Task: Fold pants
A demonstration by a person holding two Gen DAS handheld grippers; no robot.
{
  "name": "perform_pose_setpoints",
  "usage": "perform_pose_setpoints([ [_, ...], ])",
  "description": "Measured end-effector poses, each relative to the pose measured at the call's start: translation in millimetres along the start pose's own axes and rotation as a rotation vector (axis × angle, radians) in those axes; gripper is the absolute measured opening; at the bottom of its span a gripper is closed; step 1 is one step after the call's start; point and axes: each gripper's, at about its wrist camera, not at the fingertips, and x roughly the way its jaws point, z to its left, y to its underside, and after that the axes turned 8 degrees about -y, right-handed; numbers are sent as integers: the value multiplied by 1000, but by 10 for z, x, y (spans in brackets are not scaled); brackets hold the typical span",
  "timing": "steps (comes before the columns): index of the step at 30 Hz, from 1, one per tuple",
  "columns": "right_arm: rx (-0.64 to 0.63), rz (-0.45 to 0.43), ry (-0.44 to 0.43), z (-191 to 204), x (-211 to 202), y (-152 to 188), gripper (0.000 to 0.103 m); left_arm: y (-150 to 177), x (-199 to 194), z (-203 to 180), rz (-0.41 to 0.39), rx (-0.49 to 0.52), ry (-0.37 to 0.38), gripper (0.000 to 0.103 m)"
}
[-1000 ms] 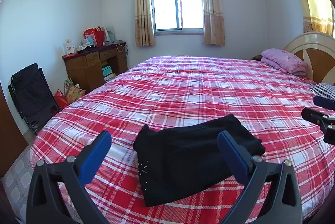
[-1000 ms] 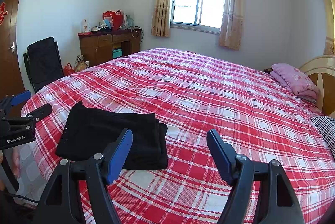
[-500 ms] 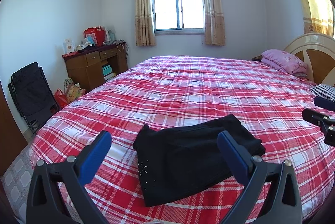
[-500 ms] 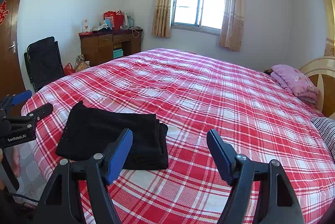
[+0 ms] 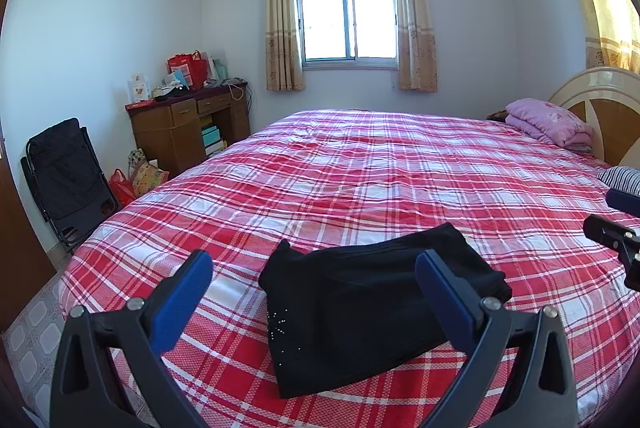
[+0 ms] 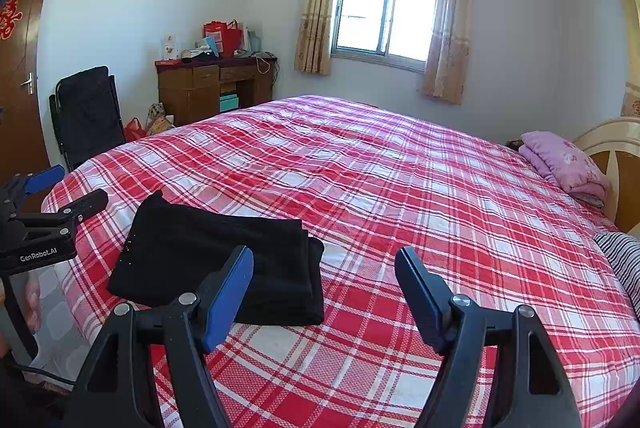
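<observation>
Currently both grippers hang above the near edge of the bed, nothing held. Left gripper (image 5: 314, 298): jaws spread wide, blue pads either side of the black pants (image 5: 372, 312), not touching them. Right gripper (image 6: 324, 292): jaws released too, pointing at bare bedspread, pants at its 10 o'clock. Pants lie folded into a compact flat rectangle on the red plaid bedspread (image 5: 380, 180) close to the near edge; small studs show on the near-left corner in the left view. From the right wrist view the left gripper sits at 9 o'clock, beside the pants' left end, off the cloth. From the left wrist view the right gripper's tips poke in at 3 o'clock, apart from the pants. Further out: striped cloth (image 6: 622, 260) at the bed's right edge, pink folded quilt (image 5: 548, 122) by the headboard (image 5: 600, 100) at 2 o'clock. Far side: black folding chair (image 5: 64, 172) at 9 o'clock, wooden desk (image 5: 188, 126) with red bag at 10, curtained window (image 5: 346, 20) at 12.
</observation>
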Motion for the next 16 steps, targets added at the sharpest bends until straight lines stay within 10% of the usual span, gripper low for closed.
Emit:
perform_pose_setpoints([
  [16,-3,13,-2,-2,44,26,75,60,29,-14,-5,9,-9,103],
])
